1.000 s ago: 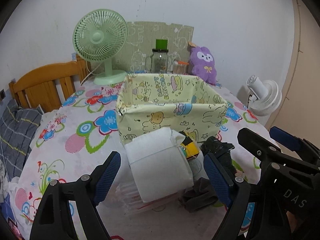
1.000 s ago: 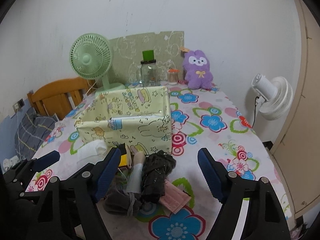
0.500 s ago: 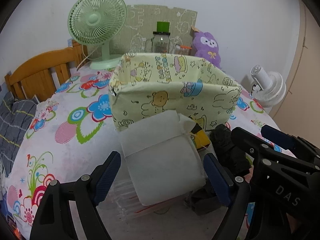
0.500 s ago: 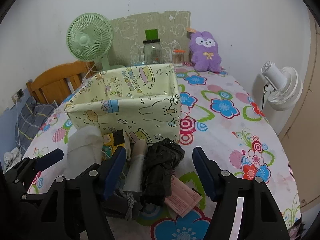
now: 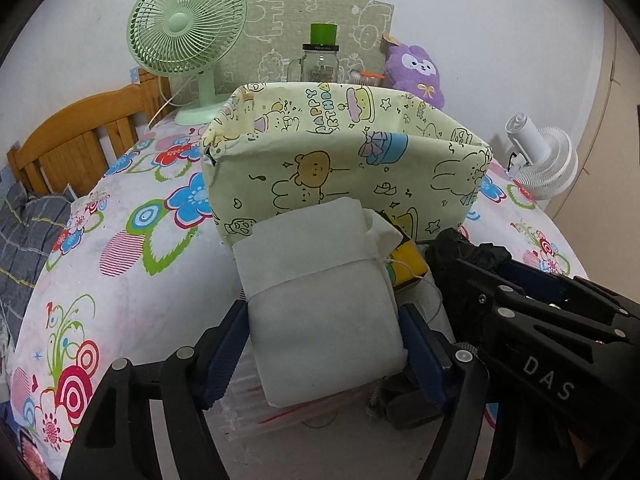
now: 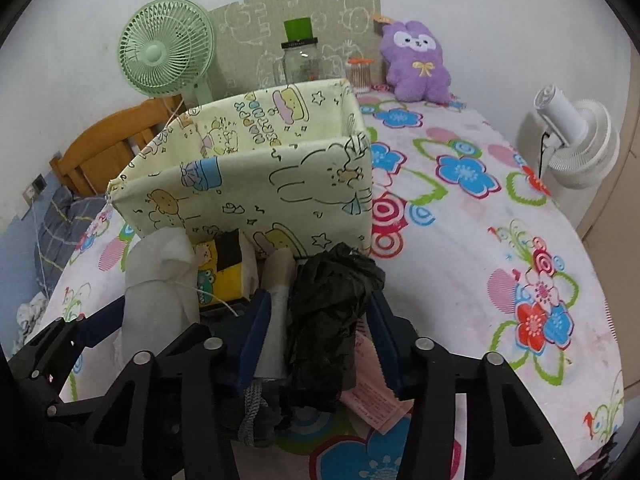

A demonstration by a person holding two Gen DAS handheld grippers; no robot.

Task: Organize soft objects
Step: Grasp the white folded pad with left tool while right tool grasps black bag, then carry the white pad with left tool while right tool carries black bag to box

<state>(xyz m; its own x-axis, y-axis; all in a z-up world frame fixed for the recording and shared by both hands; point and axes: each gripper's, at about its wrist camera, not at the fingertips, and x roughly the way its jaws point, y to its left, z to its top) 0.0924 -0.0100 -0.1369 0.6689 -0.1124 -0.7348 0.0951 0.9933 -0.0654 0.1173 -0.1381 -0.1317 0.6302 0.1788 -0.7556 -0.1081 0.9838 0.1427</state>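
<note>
White wadding bundle (image 5: 320, 300) and black crumpled bag (image 6: 326, 320), each newly pinched.
Left gripper (image 5: 324, 340) and right gripper (image 6: 320, 336), spread a second ago, are now closed on them before the fabric bin (image 5: 348, 160); lifting is judged next.

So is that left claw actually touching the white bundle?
Touching. In the left wrist view both blue pads of the left gripper press against the sides of the white cloth bundle, with no gap showing.
</note>
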